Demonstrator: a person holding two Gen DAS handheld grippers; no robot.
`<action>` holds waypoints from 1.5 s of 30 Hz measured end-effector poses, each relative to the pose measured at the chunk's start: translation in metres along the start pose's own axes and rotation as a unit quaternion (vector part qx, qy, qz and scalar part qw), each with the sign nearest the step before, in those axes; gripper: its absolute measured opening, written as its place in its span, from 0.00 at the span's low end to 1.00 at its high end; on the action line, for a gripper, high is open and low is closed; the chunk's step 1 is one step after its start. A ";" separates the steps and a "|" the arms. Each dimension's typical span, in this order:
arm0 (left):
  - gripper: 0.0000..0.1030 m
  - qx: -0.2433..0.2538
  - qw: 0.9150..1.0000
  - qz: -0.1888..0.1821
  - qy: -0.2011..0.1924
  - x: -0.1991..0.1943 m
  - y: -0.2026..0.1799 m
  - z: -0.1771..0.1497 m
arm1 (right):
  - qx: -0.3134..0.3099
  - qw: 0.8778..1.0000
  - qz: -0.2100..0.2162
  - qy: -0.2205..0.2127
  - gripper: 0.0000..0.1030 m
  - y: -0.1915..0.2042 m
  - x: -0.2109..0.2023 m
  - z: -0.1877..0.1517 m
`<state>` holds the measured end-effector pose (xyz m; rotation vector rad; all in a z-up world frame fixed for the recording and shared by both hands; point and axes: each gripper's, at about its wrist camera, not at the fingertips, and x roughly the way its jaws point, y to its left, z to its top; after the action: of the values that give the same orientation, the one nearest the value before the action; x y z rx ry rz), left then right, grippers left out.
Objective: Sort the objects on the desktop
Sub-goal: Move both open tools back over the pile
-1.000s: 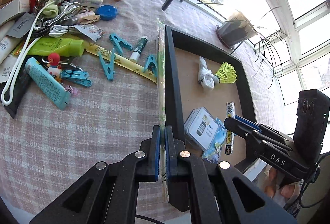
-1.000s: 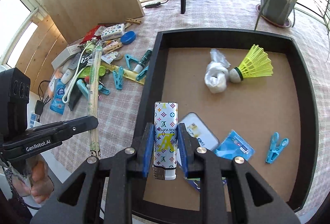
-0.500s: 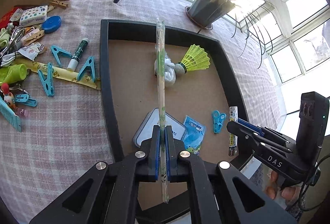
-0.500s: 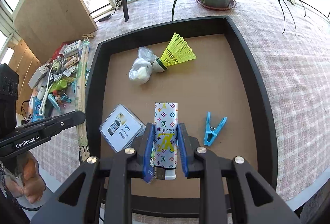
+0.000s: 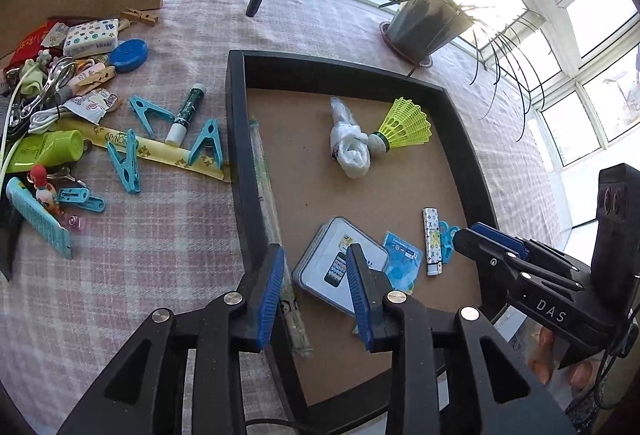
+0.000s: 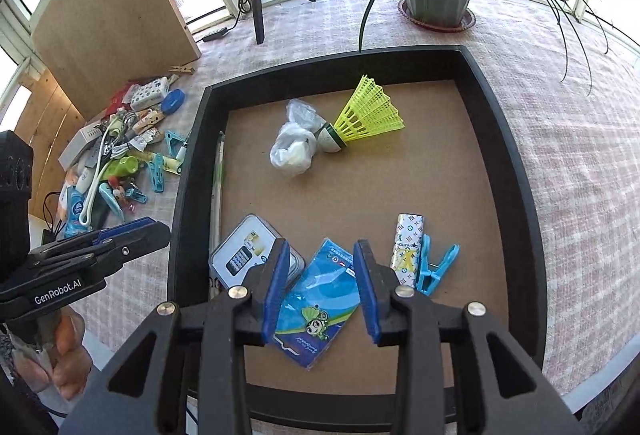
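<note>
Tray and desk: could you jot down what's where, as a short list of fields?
tray: black rim, brown floor
in tray: shuttlecock, plastic bag, tin, blue packet, lighter, blue clip, wrapped chopsticks along left wall
left gripper: open, empty
right gripper: open, empty
outside tray: clutter pile on checked cloth

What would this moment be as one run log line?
left claw: just opened, empty | right claw: just opened, empty | chopsticks packet, lighter: in tray

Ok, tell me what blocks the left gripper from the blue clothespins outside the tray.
Only the tray wall: the left gripper hangs open over the tray, and the blue clothespins lie on the tablecloth beyond it.
</note>
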<state>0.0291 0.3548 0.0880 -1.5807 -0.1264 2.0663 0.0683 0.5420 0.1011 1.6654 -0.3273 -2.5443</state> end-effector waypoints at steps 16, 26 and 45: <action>0.29 -0.097 0.993 0.056 -0.043 -0.053 0.114 -0.009 | -0.074 0.995 0.057 0.019 0.32 0.097 0.026 0.027; 0.29 -0.168 0.978 0.102 -0.076 -0.102 0.212 -0.027 | -0.100 0.990 0.093 0.045 0.32 0.164 0.054 0.044; 0.52 -0.243 0.959 0.127 -0.075 -0.139 0.363 -0.066 | -0.092 0.985 0.081 0.122 0.32 0.224 0.134 0.060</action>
<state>-0.0130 -0.0353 0.0503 -1.7892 -0.5505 2.4933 -0.0510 0.3068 0.0541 1.7741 -0.1924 -2.1543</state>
